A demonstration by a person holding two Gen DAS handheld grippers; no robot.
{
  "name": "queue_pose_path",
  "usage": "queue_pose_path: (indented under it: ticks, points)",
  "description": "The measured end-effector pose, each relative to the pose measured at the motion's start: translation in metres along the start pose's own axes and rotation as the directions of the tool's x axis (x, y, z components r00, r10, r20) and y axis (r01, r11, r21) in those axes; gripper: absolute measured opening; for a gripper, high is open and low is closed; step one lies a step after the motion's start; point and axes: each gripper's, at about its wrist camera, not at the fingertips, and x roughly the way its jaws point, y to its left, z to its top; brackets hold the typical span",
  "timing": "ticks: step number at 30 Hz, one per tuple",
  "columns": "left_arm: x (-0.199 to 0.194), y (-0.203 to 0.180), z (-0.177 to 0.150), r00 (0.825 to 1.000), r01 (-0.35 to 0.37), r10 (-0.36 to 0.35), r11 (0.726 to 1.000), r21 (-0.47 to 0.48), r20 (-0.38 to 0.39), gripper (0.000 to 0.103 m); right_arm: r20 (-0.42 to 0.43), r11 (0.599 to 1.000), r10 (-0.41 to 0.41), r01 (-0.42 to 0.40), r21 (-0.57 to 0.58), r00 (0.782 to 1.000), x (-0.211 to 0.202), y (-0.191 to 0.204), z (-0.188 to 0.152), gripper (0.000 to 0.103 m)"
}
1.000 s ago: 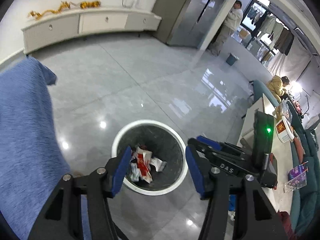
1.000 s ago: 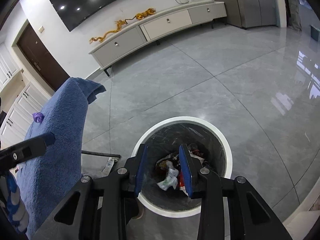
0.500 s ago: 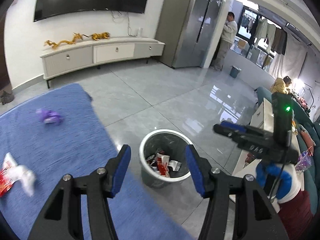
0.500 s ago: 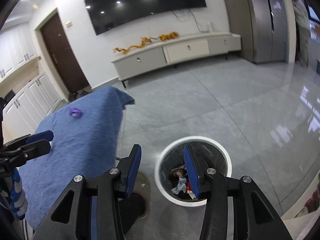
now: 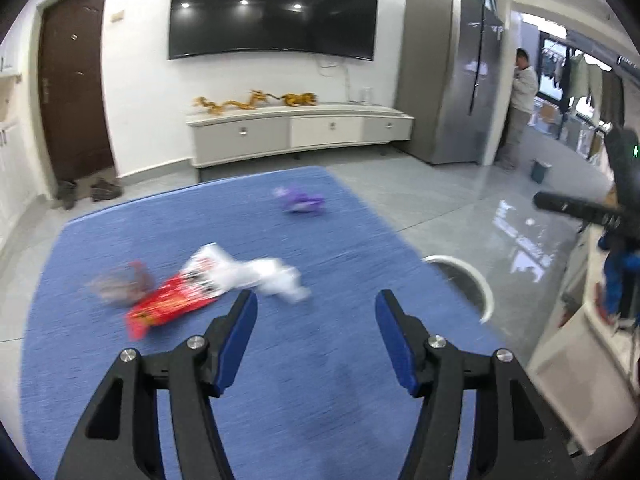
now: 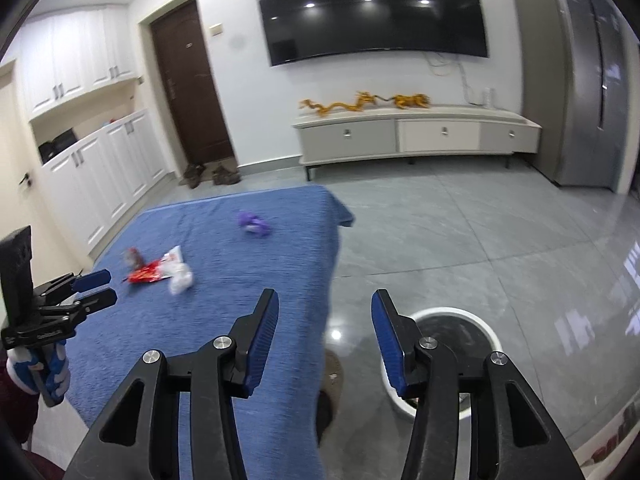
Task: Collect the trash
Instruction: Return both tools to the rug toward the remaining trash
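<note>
Both grippers have swung up and away from the round white-rimmed trash bin (image 6: 456,314) they were pointing into a second ago, and now face across the table covered with a blue textured cloth (image 5: 320,392). The left gripper (image 5: 316,338) hangs above the near part of the cloth with its blue-padded jaws spread wide and nothing between them; the right gripper (image 6: 324,338) is likewise wide open and empty, hovering over the cloth's right edge with the bin showing on the grey tiled floor (image 6: 480,240) just beyond its right finger. On the cloth, ahead and left of the left gripper, lies a red and white crumpled snack wrapper (image 5: 176,300), with a white crumpled paper or plastic wad (image 5: 276,278) touching its right end and a small brownish scrap (image 5: 120,284), blurred, just to its left. Farther back, well apart from these, sits a small purple crumpled wrapper (image 5: 300,202). In the left wrist view only a slice of the bin's rim shows past the cloth's right edge. A dark wall-mounted television (image 6: 372,8) hangs above a low cream cabinet (image 6: 416,136).
</note>
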Motion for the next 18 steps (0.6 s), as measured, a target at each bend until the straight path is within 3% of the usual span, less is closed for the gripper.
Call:
queue_pose_path:
  ticks: [9, 18]
  points:
    - [0.007, 0.081, -0.029, 0.998, -0.026, 0.021, 0.996, -0.091, -0.055, 0.059, -0.118, 0.988, 0.094, -0.107, -0.111, 0.989, 0.056, 0.07, 0.005, 0.051]
    - [0.045, 0.112, -0.017, 0.996, -0.013, 0.006, 0.996, -0.084, -0.092, 0.059, -0.254, 0.958, 0.173, -0.222, -0.182, 0.952, 0.137, 0.128, 0.005, 0.053]
